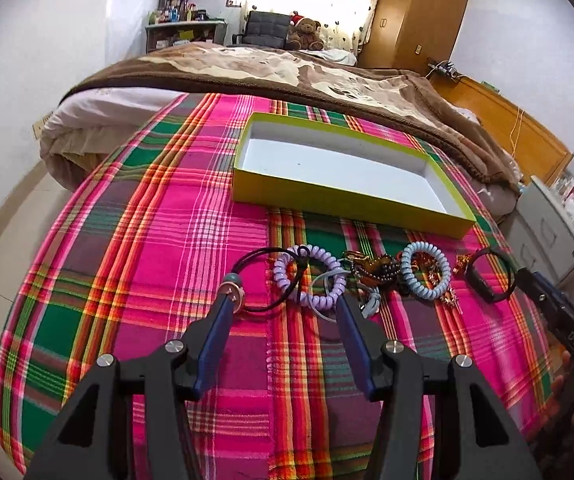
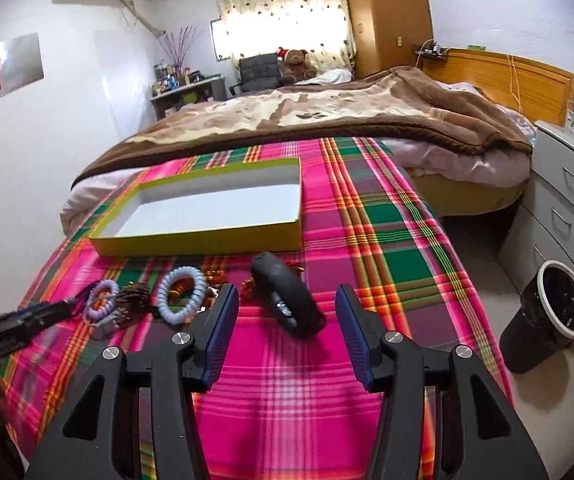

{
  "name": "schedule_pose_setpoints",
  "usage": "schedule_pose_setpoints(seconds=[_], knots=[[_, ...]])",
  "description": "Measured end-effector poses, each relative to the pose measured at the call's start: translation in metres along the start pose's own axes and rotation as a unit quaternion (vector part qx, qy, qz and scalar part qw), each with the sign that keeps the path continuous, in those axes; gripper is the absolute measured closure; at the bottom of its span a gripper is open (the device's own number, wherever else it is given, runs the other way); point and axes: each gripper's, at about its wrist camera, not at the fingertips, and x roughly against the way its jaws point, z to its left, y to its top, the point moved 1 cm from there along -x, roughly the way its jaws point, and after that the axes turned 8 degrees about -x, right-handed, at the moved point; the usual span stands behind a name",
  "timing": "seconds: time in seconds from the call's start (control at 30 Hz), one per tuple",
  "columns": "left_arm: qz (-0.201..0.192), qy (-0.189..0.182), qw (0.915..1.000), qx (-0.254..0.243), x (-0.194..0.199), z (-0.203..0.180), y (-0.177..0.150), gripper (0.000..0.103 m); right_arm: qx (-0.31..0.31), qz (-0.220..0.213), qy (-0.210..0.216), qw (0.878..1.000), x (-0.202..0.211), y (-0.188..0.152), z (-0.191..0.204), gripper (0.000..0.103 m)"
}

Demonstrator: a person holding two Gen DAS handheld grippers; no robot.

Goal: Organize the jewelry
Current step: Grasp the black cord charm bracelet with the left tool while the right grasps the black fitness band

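Bedroom. Plaid cloth (image 1: 135, 240), pink/green/orange, covers the surface; a bed with a brown blanket (image 1: 287, 68) lies beyond it. Landmark: the open yellow-green box (image 1: 343, 196), white inside, flat on the cloth. Past the box and bed: curtained window, teddy bear (image 1: 306, 33) on a dark chair, wooden wardrobe (image 1: 419, 12). Right of the box in the right wrist view: white drawer unit, and a black bin (image 2: 547, 316) on the floor.

Jewelry sits in a row on the near side of the box, on the cloth: black cord loop (image 1: 265, 280) with a bead, purple spiral band (image 1: 307, 276), blue spiral band (image 1: 425, 270), black wristband (image 1: 487, 276) farthest right. Between the two spiral bands is a tangle of dark beads and gold bits (image 1: 379, 270); single pieces can't be separated out. More gold bits behind the blue band are blurred in the right wrist view.

Left gripper (image 1: 285, 300) is spread wide, grasping nothing; its tips are low over the cord loop and purple band, left tip overlapping the cord's bead, contact unclear. Right gripper (image 2: 287, 300) also wide apart and holding nothing; the black wristband (image 2: 287, 296) sits between its fingers, touching neither pad as far as visible. Each gripper shows at the other view's edge, motion-blurred.
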Motion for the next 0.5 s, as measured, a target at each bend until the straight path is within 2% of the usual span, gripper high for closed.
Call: schedule_pose_setpoints(seconds=[0.13, 0.23, 0.43, 0.47, 0.5], knots=[[0.012, -0.002, 0.9999, -0.009, -0.004, 0.003, 0.001, 0.047, 0.009, 0.026, 0.006, 1.0, -0.016, 0.004, -0.001, 0.052], [0.02, -0.022, 0.9995, 0.011, -0.005, 0.01, 0.003, 0.047, 0.011, 0.042, 0.006, 0.999, -0.024, 0.004, -0.001, 0.052], [0.026, -0.008, 0.9995, 0.014, -0.007, 0.026, 0.003, 0.047, 0.001, 0.053, 0.025, 0.998, -0.027, 0.004, -0.006, 0.052], [0.026, -0.002, 0.9995, 0.019, -0.007, 0.03, 0.004, 0.047, 0.0, 0.053, 0.027, 0.998, -0.027, 0.004, -0.007, 0.055], [0.025, 0.002, 0.9994, 0.023, -0.007, 0.033, 0.004, 0.047, 0.0, 0.054, 0.027, 0.998, -0.027, 0.004, -0.007, 0.063]])
